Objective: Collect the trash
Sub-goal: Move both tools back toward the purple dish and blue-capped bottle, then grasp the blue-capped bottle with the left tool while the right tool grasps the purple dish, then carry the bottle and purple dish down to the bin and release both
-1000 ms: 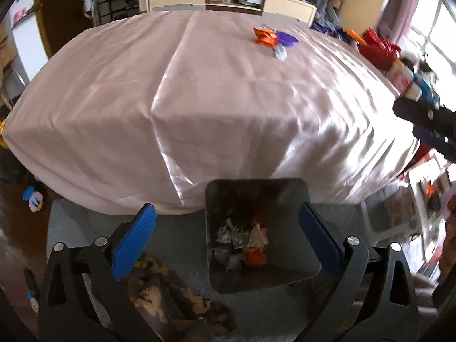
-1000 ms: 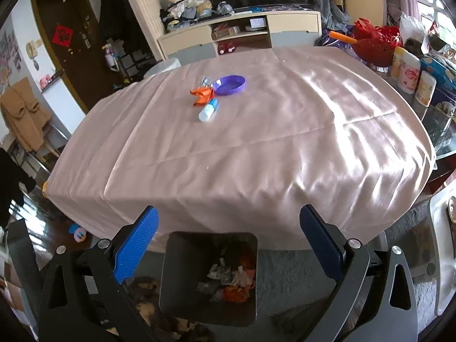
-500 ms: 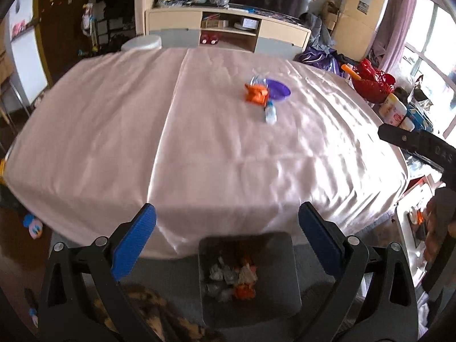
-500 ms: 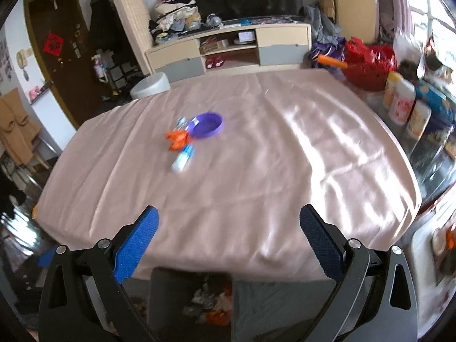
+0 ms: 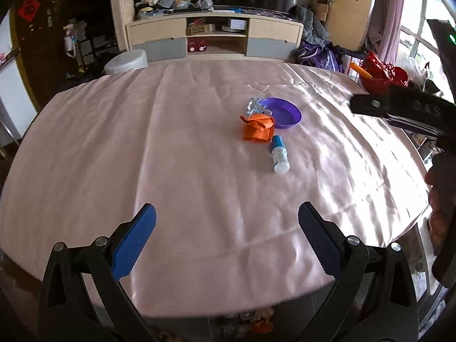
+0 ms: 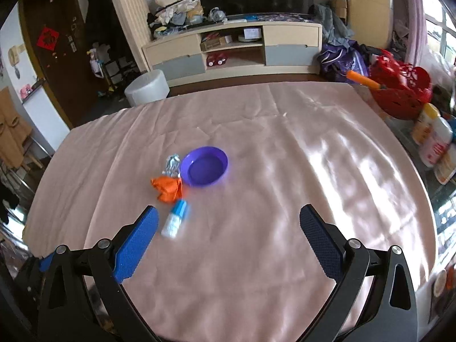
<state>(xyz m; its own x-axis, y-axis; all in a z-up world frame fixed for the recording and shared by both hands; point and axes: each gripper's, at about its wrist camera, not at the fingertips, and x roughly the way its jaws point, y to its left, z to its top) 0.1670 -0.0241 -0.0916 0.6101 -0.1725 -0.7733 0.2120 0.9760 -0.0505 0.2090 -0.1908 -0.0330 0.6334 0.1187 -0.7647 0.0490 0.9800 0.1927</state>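
Note:
On the pink tablecloth (image 5: 142, 148) (image 6: 285, 171) lie a crumpled orange wrapper (image 5: 257, 128) (image 6: 168, 188), a silver foil wrapper (image 5: 255, 106) (image 6: 172, 164), a small white bottle with a blue cap (image 5: 278, 155) (image 6: 175, 219) on its side, and a purple dish (image 5: 283, 112) (image 6: 205, 166). My left gripper (image 5: 226, 242) is open and empty above the near table edge. My right gripper (image 6: 228, 242) is open and empty, with the bottle just ahead of its left finger. Trash in the bin (image 5: 256, 323) shows below the table edge.
A red basket (image 6: 401, 91) and white containers (image 6: 436, 142) stand at the table's right. A TV cabinet (image 6: 233, 48) and a white stool (image 6: 146, 88) stand behind the table. The right gripper's body (image 5: 399, 108) shows at the right of the left wrist view.
Both grippers have risen and tilted up from over the trash bin to above the table, closing on the items. The bin has dropped almost out of view. Both stay open.

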